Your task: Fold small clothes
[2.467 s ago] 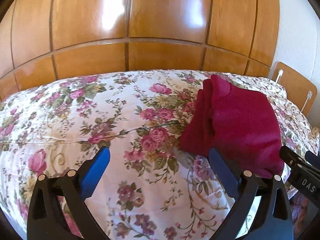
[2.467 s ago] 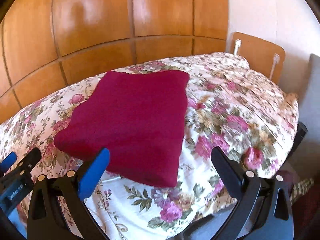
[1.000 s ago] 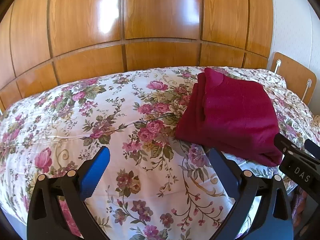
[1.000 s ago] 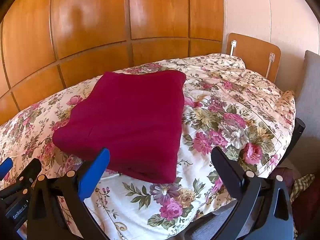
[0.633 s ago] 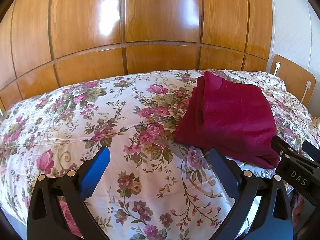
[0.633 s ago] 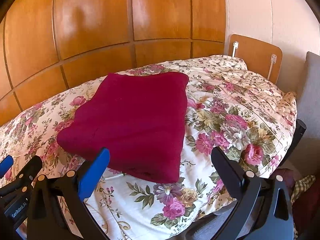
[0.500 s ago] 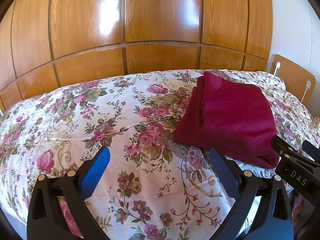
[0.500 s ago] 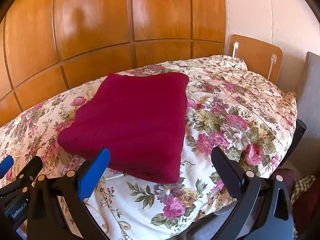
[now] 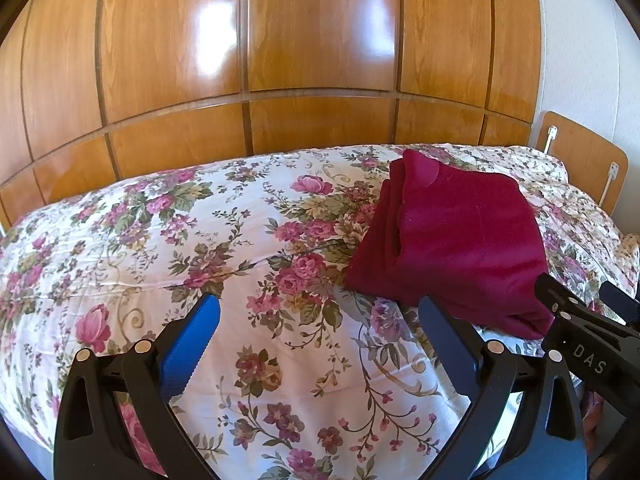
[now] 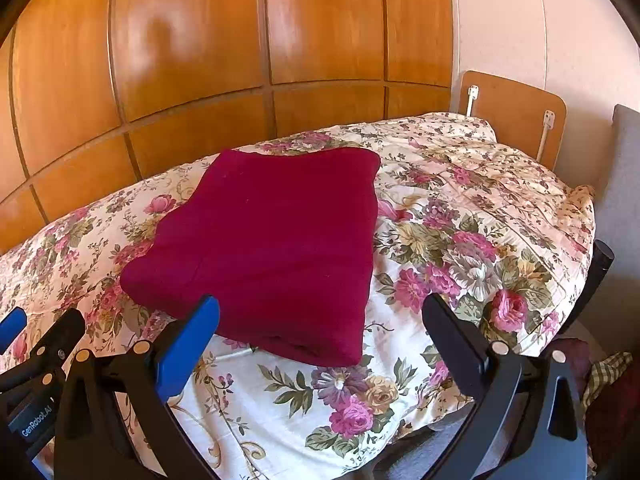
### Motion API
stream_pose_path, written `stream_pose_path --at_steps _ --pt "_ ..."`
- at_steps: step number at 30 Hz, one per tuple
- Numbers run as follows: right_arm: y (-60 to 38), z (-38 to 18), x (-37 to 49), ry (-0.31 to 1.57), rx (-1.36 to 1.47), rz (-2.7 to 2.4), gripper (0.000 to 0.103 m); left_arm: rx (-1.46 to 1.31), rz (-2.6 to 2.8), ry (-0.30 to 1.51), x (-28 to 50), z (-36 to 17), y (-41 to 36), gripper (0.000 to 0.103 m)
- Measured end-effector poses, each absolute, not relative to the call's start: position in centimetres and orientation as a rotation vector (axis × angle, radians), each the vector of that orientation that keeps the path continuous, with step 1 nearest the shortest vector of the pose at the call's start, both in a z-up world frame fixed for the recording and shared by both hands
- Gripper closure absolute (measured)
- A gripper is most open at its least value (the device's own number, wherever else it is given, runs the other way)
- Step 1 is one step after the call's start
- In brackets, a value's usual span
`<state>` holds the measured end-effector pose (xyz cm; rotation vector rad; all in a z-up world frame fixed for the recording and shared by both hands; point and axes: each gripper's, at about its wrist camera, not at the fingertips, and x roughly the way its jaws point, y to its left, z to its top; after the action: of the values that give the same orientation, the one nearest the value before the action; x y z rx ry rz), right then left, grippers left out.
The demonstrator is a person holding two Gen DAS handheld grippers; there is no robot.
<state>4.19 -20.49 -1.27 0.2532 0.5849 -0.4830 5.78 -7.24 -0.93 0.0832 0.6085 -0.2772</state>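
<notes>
A dark red garment [image 9: 460, 248] lies folded into a thick rectangle on the floral bedspread [image 9: 224, 240]. In the right wrist view the garment [image 10: 272, 240] lies just beyond the fingers. My left gripper [image 9: 318, 320] is open and empty, above the bedspread to the left of the garment. My right gripper [image 10: 320, 320] is open and empty, close to the garment's near edge. The right gripper also shows at the right edge of the left wrist view [image 9: 584, 332].
A wooden panelled wall [image 9: 312, 60] runs behind the bed. A wooden headboard [image 10: 516, 112] stands at the far right. A grey chair [image 10: 624, 184] is beside the bed's right edge, with checked cloth [image 10: 604, 372] below it.
Both grippers have drawn back and risen a little from the garment, so more of the bed shows. Both stay open. The garment has not moved.
</notes>
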Motion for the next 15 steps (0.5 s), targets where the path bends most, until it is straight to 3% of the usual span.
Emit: stream_pose_path --at_steps 15 --pt "-20.41 -1.47 4.28 0.592 0.252 -0.482 0.002 0.061 -0.285 0.621 6.16 -1.28 -7.3 0.004"
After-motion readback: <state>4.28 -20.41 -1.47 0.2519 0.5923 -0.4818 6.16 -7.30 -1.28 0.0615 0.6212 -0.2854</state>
